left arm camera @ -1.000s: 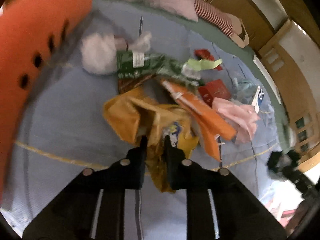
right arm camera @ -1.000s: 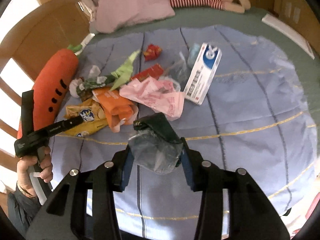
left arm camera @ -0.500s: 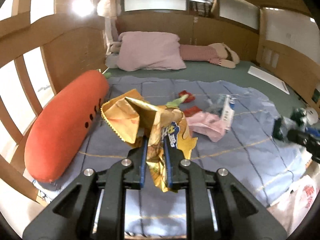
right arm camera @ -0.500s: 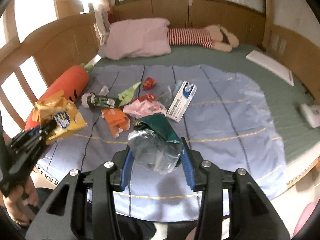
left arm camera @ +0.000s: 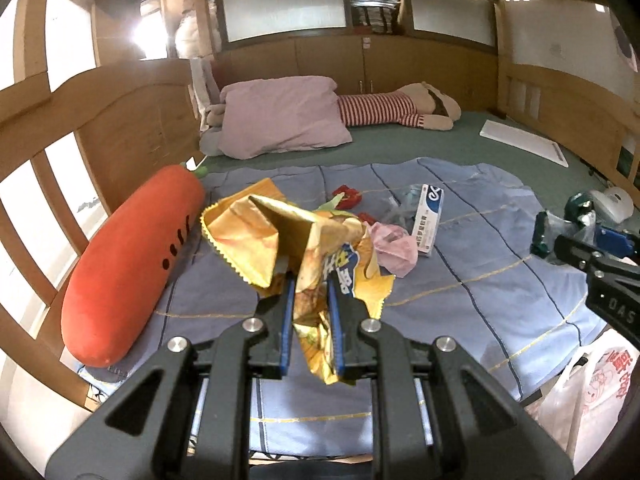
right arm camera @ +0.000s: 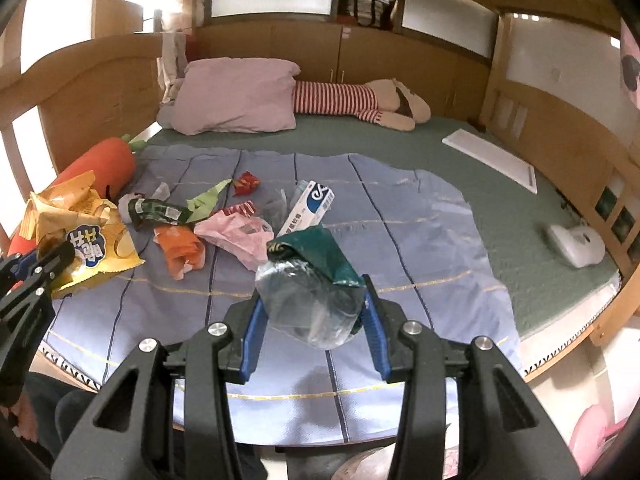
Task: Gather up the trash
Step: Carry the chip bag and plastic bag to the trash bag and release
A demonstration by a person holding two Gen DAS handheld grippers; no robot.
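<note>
From your left wrist, your left gripper [left arm camera: 310, 280] has its fingers pinched narrow on a yellow chip bag [left arm camera: 288, 236], lifted above the blue blanket [left arm camera: 480, 280]; the carrot pillow [left arm camera: 132, 256] lies left of the blanket, and a white plastic bag [left arm camera: 592, 392] hangs off its near right corner. From your right wrist, your right gripper [right arm camera: 312, 300] clamps a crumpled clear bottle [right arm camera: 308, 304] with a green wrapper [right arm camera: 316, 252], above the blanket's near edge; more wrappers [right arm camera: 232, 232] lie on the blanket beyond.

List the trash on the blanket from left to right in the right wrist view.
Yellow chip bag held in the left tongs → dark green wrapper → orange wrapper → pink bag → white and blue box.
</note>
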